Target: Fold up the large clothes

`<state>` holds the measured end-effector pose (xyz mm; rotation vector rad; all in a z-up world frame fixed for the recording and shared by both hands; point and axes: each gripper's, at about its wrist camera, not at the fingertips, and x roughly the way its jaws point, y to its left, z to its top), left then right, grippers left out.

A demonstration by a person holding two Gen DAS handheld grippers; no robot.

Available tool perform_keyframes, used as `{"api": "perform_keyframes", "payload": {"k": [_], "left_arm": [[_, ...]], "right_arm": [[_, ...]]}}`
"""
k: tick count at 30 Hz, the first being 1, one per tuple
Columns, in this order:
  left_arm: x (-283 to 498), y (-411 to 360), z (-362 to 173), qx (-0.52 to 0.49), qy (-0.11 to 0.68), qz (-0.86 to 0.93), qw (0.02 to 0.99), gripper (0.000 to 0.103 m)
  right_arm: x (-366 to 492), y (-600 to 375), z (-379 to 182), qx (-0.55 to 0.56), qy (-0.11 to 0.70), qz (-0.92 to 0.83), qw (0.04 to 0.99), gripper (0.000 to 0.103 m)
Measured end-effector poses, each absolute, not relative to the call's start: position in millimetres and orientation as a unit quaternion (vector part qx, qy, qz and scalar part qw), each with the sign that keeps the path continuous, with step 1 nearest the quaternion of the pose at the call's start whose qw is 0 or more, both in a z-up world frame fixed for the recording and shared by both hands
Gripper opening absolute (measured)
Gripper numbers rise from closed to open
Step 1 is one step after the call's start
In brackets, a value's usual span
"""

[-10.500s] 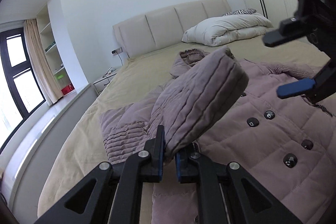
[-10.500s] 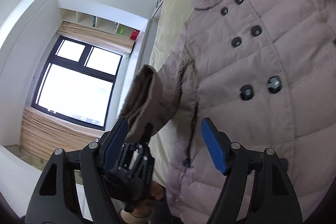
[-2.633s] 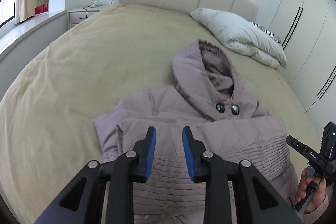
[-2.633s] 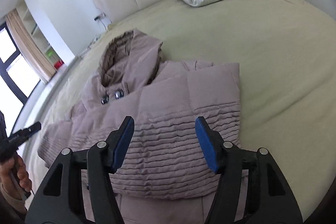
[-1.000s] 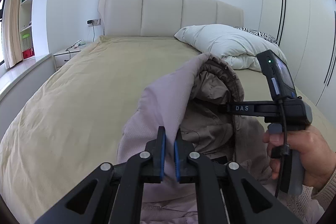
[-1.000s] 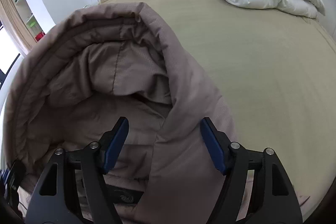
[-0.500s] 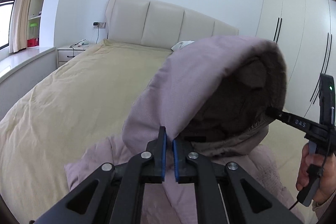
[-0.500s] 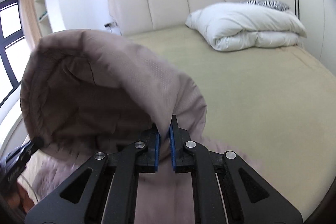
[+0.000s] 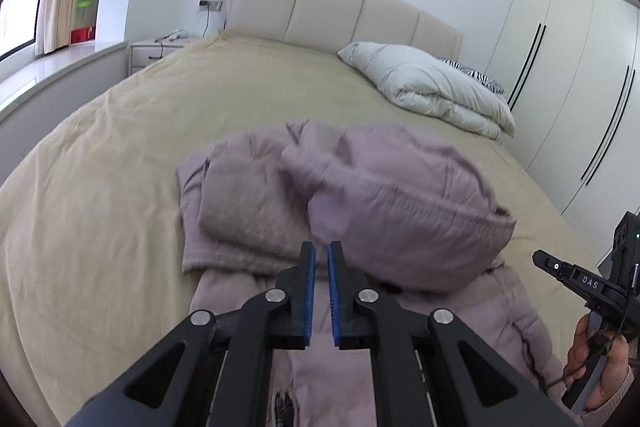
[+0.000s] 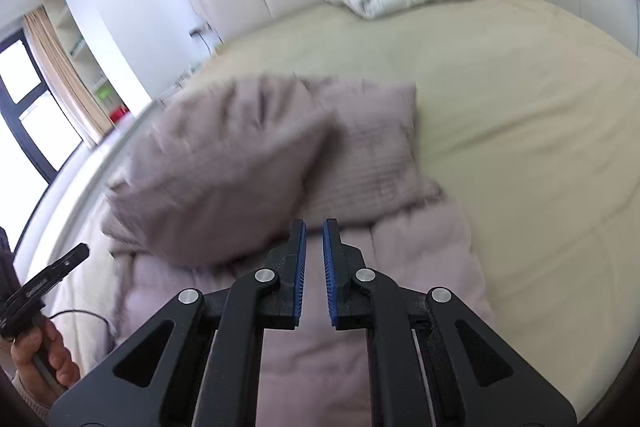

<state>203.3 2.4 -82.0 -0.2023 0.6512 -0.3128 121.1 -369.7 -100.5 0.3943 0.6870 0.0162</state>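
— On the beige bed point(image 9: 120, 155): lying in a folded heap, a mauve padded coat point(image 9: 256, 211), hood point(image 9: 400, 203) flopped down over the body, sleeves crossed beneath it. Blurring at the hood's edges in both views, more heavily in the right wrist view.

— And the tongs?

— Hovering over the coat's near end, the left gripper point(image 9: 321, 267), blue pads close together with a thin slit between, pinching nothing. Same for the right gripper point(image 10: 314, 247): narrow gap, no cloth in it.

— Anything cut off?

— Running out of frame at the bottom, the coat's lower part, partly hiding behind the black gripper arms. Showing only at the frame edges, each hand gripping the other tool's handle. Peeking out behind a folded white duvet point(image 9: 432, 91) by the headboard point(image 9: 328, 11), a zebra-striped pillow point(image 9: 476, 75), mostly covered. Sitting too far off to read clearly, items on a nightstand point(image 9: 156, 51).
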Motion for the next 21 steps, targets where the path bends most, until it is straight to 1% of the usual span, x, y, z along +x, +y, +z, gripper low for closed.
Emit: {"api": "perform_keyframes", "payload": {"k": [2,3,4,5,6,8,9,10,11,13,15,16,18,21], "left_arm": [[214,-12,-59,-0.086,0.289,-0.164,0.939,0.018],[225,-22,-49,-0.078,0.278,-0.174,0.941,0.024],[238,-27,-44,-0.076,0.27,-0.183,0.942,0.027],[252,-35,-40,-0.071,0.271,-0.184,0.942,0.027],[269,-43,-40,-0.065,0.279,-0.188,0.939,0.027],[295,-61,-45,-0.046,0.294,-0.188,0.936,0.027],[307,-71,-53,-0.025,0.304,-0.183,0.934,0.027],[318,-80,-62,-0.014,0.321,-0.183,0.929,0.027],[327,-87,-75,-0.004,0.339,-0.181,0.923,0.027],[344,-92,-105,0.012,0.372,-0.169,0.913,0.027],[352,-90,-140,0.013,0.407,-0.162,0.899,0.027],[353,-87,-153,0.01,0.411,-0.161,0.897,0.027],[350,-89,-168,0.028,0.403,-0.16,0.901,0.027],[349,-95,-179,0.045,0.398,-0.156,0.903,0.027]], "right_arm": [[124,-358,-79,0.168,0.31,0.024,0.936,0.018],[132,-352,-68,0.152,0.301,0.033,0.941,0.033],[141,-348,-60,0.142,0.294,0.041,0.944,0.063],[151,-344,-54,0.137,0.283,0.045,0.948,0.072],[160,-341,-49,0.13,0.273,0.048,0.952,0.073],[184,-334,-51,0.121,0.291,0.058,0.947,0.07],[197,-334,-57,0.13,0.306,0.065,0.941,0.054],[211,-336,-65,0.136,0.326,0.064,0.933,0.035],[222,-336,-74,0.137,0.346,0.058,0.926,0.032],[234,-340,-97,0.129,0.369,0.051,0.919,0.031],[249,-339,-129,0.118,0.41,0.047,0.903,0.03],[255,-339,-146,0.118,0.43,0.049,0.894,0.029],[259,-336,-169,0.114,0.431,0.053,0.894,0.028],[256,-325,-184,0.067,0.415,0.042,0.906,0.028]]}}
